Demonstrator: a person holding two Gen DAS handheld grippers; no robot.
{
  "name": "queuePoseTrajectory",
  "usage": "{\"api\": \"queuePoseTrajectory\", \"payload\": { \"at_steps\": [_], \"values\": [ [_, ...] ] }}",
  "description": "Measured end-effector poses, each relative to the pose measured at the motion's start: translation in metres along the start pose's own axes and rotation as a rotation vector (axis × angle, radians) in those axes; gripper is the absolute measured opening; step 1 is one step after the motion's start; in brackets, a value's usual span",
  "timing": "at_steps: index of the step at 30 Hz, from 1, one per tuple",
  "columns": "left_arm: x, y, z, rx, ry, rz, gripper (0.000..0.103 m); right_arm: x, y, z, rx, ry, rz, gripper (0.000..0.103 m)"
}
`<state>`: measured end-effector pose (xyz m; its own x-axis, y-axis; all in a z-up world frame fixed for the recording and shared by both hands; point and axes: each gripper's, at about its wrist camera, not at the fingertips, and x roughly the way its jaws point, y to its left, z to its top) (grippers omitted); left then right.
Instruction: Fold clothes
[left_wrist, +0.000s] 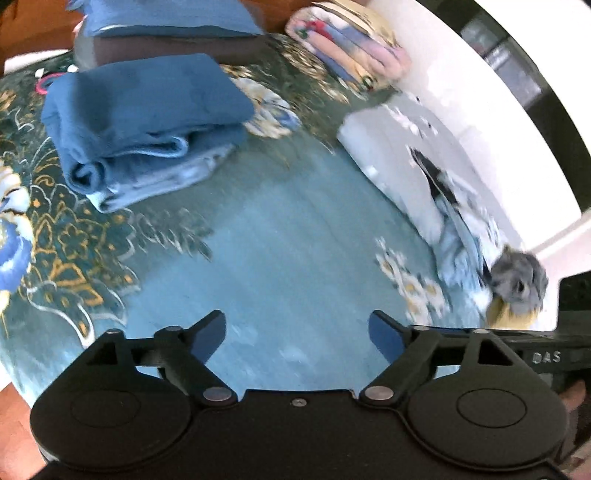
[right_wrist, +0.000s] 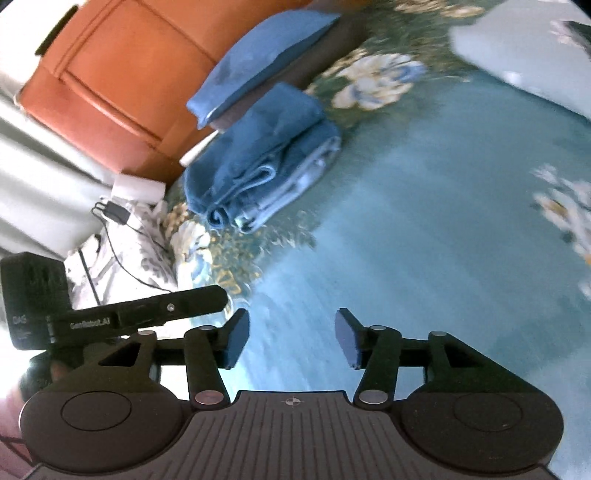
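Both grippers hang above a teal bedspread (left_wrist: 288, 236) with gold and white flowers, and both hold nothing. The left gripper (left_wrist: 297, 334) has its 2 blue-padded fingers spread wide, with bare bedspread showing in the gap. The right gripper (right_wrist: 291, 338) is spread too, a little less widely, also over bare bedspread.

The folded blue clothes (left_wrist: 144, 129) lie in a neat stack on the bedspread, well ahead of the left gripper and to its left; the right wrist view shows the same stack (right_wrist: 266, 158) ahead and slightly left. Behind the stack a blue pillow (right_wrist: 258, 55) leans on an orange-brown headboard (right_wrist: 122, 74).

To the right in the left wrist view lies a heap of pale, unfolded clothes (left_wrist: 417, 162) against a white wall, with a grey fluffy item (left_wrist: 521, 277) at its near end. A folded pastel blanket (left_wrist: 347, 40) sits farther back. In the right wrist view a black charger and cable (right_wrist: 114, 214) rest on patterned fabric beside the bed.
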<state>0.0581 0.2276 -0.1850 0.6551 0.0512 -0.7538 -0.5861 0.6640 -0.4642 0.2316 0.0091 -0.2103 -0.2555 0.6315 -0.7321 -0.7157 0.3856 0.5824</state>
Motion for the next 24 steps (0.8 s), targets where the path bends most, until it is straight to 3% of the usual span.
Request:
{"api": "queuePoseTrajectory", "payload": {
  "at_steps": [5, 15, 24],
  "values": [
    [-0.012, -0.039, -0.027, 0.095, 0.023, 0.004, 0.101, -0.044, -0.013, -0.05, 0.085, -0.045, -0.047, 0.061],
    [-0.031, -0.087, -0.084, 0.368, 0.068, -0.099, 0.101, -0.092, -0.014, -0.158, 0.32, -0.222, -0.207, 0.069],
    [-0.095, -0.102, -0.125, 0.541, -0.035, -0.185, 0.101, -0.112, 0.034, -0.226, 0.418, -0.351, -0.313, 0.07]
  ]
}}
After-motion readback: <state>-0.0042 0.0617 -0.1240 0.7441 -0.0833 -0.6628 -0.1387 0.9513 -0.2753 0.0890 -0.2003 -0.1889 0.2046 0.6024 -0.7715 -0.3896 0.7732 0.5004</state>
